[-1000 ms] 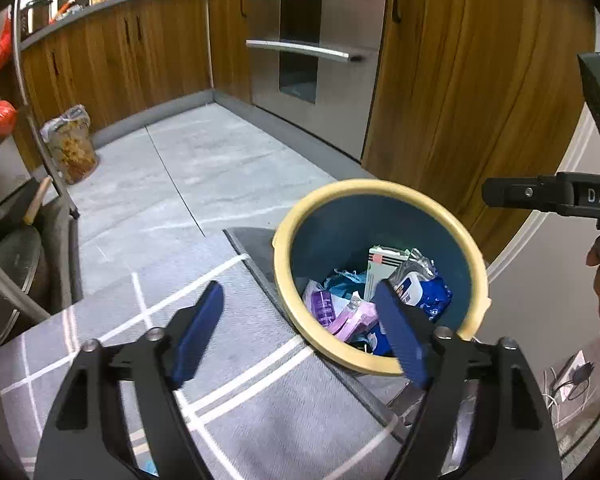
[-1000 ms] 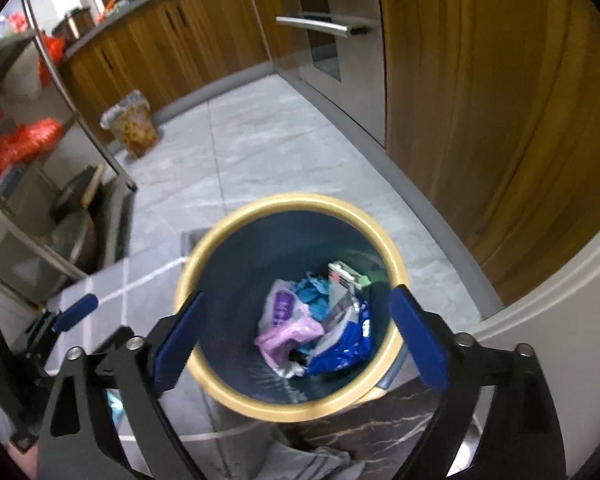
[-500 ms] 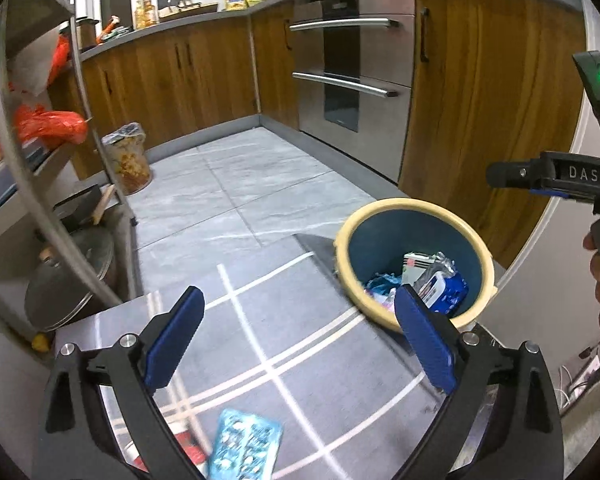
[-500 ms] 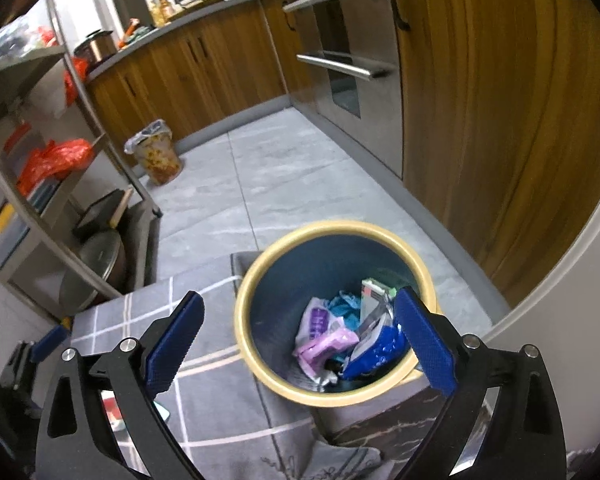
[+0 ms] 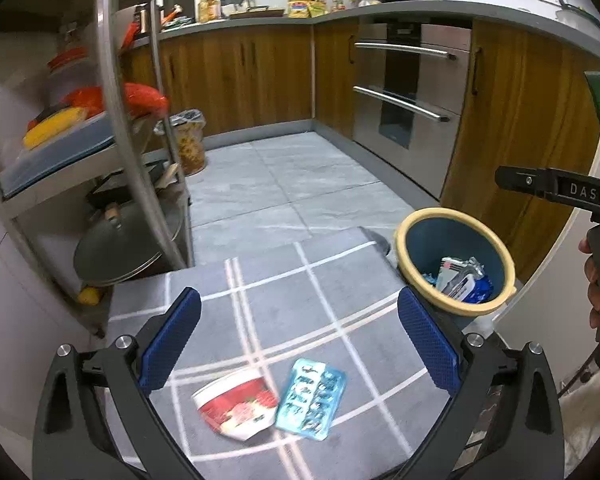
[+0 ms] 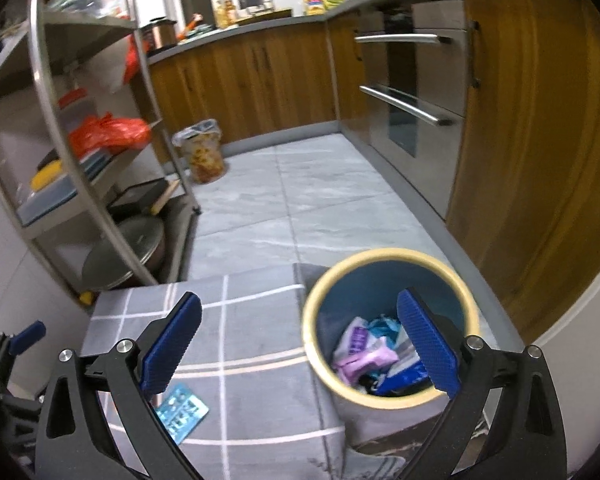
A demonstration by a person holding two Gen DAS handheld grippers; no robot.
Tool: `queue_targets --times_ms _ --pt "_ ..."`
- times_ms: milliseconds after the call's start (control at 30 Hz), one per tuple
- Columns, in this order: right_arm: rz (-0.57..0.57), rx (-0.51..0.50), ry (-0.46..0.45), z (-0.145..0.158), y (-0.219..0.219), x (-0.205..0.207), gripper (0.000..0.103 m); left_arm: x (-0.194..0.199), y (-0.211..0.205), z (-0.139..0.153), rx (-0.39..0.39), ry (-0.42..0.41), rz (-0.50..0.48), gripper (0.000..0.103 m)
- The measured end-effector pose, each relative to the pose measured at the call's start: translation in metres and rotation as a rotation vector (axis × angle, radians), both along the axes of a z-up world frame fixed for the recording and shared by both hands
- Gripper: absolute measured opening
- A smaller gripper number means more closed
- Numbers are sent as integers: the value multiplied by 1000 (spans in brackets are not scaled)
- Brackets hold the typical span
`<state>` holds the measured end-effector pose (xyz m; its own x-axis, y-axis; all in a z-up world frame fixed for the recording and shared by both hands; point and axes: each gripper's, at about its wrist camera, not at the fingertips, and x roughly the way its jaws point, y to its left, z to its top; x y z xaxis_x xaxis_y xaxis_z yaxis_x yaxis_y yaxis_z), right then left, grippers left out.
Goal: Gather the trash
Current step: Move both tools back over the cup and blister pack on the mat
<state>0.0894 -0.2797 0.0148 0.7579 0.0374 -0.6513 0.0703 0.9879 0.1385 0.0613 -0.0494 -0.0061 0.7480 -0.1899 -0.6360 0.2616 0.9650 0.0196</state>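
Observation:
A blue bin with a yellow rim point(image 5: 416, 226) point(image 6: 312, 304) stands at the right edge of the grey checked mat point(image 5: 284, 300) point(image 6: 256, 328), with several wrappers point(image 5: 462, 282) point(image 6: 364, 354) inside. On the mat lie a red-and-white paper cup point(image 5: 236, 406) on its side and a light blue blister pack point(image 5: 312, 398) point(image 6: 182, 410), touching each other. My left gripper point(image 5: 298, 340) hovers open above and just behind them, nothing between its pads. My right gripper point(image 6: 300, 344) is open too, its right finger over the bin. The right gripper's body and a hand point(image 5: 592, 280) show at the left view's right edge.
A metal shelf rack point(image 5: 112, 128) point(image 6: 60, 120) with pans, a lid and red bags stands left of the mat. Wooden cabinets and a steel oven point(image 5: 408, 108) point(image 6: 412, 92) line the back and right. A lined patterned bin point(image 5: 188, 140) point(image 6: 202, 152) sits on the grey tile floor.
Both grippers pulled back and up from the blue bin, which now looks smaller and farther right. The cup and blister pack came into the left view. The left jaws spread wider.

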Motion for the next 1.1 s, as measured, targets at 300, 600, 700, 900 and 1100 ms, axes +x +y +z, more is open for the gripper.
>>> queue_targets --times_ms 300,600,700,900,1100 --pt "55 -23 28 -9 44 3 98 -3 46 -13 -8 35 94 97" --pt "38 83 146 -54 88 7 98 7 91 -42 -7 119 164 97" --pt "41 93 177 -67 103 8 98 9 103 -55 -9 151 179 97" --pt "61 85 251 -93 130 21 98 18 111 -92 11 239 175 97" --pt "78 72 281 -105 138 37 98 24 101 -122 20 314 127 97"
